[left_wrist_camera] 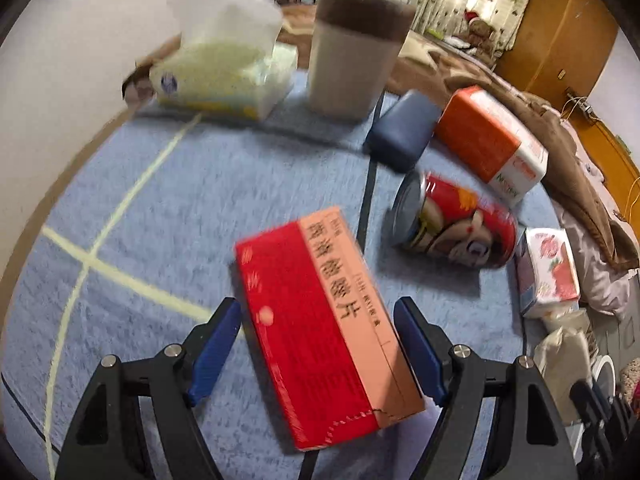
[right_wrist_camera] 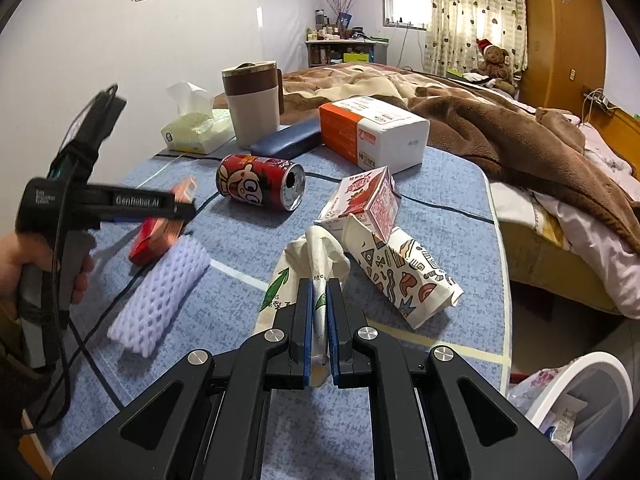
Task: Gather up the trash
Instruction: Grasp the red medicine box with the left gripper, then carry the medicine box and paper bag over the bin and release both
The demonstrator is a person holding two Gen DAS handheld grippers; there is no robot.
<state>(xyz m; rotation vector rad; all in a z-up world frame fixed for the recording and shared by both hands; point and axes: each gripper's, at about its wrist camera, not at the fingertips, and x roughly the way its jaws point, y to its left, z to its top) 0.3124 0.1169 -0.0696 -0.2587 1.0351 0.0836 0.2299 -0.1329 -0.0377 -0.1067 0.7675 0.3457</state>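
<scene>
Trash lies scattered over the blue surface (right_wrist_camera: 248, 248). Right tongs (right_wrist_camera: 319, 320) are clamped on a crumpled white paper bag (right_wrist_camera: 316, 264) with green print, which rests on the surface in front of a patterned paper cup (right_wrist_camera: 404, 276) lying on its side. A small strawberry carton (right_wrist_camera: 368, 200) leans on the cup's open end. Left tongs (left_wrist_camera: 318, 340) stand open around a red box (left_wrist_camera: 320, 328), one blue pad on either side and neither clearly touching it; the frame is blurred. In the right view the box shows tilted beside a white foam net (right_wrist_camera: 160, 300). Past the box, a red can (left_wrist_camera: 452, 224) lies on its side, mouth toward the carton. Farther back stand a dark blue case (right_wrist_camera: 286, 142), an orange-and-white tissue pack (right_wrist_camera: 372, 132), a beige lidded mug (right_wrist_camera: 252, 100) and a yellow tissue pack (right_wrist_camera: 196, 132). A white bin (right_wrist_camera: 584, 396) sits low at the right, off the surface's edge, beside the bed (right_wrist_camera: 520, 132).
</scene>
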